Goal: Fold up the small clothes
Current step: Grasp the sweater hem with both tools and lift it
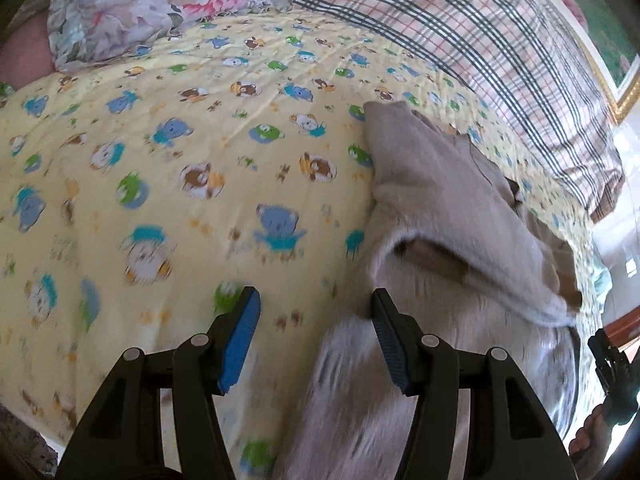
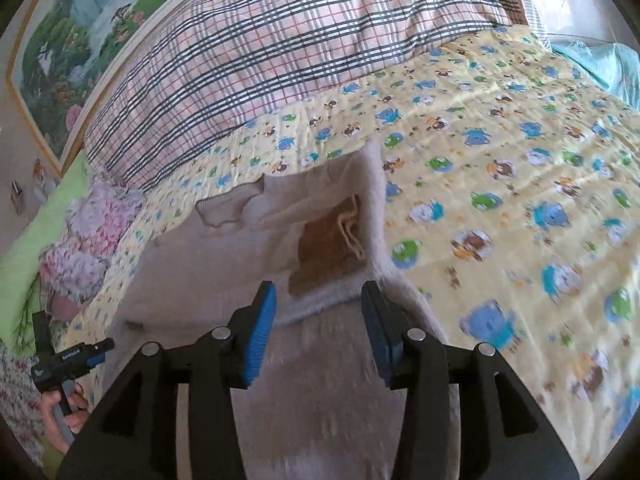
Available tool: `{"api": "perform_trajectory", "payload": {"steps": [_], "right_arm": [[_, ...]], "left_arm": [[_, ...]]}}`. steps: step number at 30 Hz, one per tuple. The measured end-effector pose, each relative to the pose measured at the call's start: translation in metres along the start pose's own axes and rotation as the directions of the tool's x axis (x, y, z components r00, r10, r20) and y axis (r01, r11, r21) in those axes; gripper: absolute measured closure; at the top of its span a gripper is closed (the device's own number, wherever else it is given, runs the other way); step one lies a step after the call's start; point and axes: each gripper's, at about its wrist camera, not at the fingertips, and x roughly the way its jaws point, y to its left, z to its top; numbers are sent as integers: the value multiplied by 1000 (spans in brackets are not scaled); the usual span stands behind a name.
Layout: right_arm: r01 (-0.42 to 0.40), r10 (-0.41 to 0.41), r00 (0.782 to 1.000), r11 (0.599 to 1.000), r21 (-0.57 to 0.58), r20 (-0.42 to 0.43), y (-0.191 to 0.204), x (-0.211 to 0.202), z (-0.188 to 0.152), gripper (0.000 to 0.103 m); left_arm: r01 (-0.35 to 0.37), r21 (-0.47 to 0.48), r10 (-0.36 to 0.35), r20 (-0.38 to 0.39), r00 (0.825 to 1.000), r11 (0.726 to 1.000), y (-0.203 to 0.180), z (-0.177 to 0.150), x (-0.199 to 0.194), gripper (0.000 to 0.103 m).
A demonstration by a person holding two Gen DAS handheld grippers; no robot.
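Note:
A small fuzzy beige garment [image 1: 424,200] with a brown patch lies partly folded on the yellow cartoon-print sheet [image 1: 180,152]. My left gripper [image 1: 314,308] is open and empty, low over the garment's near left edge. In the right wrist view the garment [image 2: 224,264] lies ahead with a folded flap and the brown patch [image 2: 320,248]. My right gripper [image 2: 318,308] is open and empty just above the garment's near part. The other gripper shows at the edge of each view: the right gripper [image 1: 612,368] and the left gripper [image 2: 68,356].
A plaid quilt [image 2: 280,48] is bunched along the far side of the bed. A floral pillow [image 1: 132,8] lies at the far left. A pink floral cloth [image 2: 80,248] and green cloth [image 2: 40,232] lie left of the garment. A framed picture [image 2: 80,32] hangs behind.

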Motion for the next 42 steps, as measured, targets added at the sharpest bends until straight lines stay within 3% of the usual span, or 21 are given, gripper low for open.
{"api": "perform_trajectory", "payload": {"steps": [17, 22, 28, 35, 42], "right_arm": [[-108, 103, 993, 989, -99, -50, -24, -68, -70, 40], [-185, 172, 979, 975, -123, -108, -36, -82, -96, 40], [-241, 215, 962, 958, -157, -168, -54, -101, -121, 40], [-216, 176, 951, 967, -137, -255, -78, -97, -147, 39], [-234, 166, 929, 956, -177, -330, -71, -74, -168, 39]], "left_arm": [[91, 179, -88, -23, 996, 980, 3, -96, -47, 34], [126, 222, -118, -48, 992, 967, 12, -131, -58, 33], [162, 200, -143, -105, 984, 966, 35, -171, -55, 33], [192, 190, -160, -173, 972, 963, 38, -193, -36, 33], [211, 233, -162, -212, 964, 949, 29, -200, -23, 35]]}}
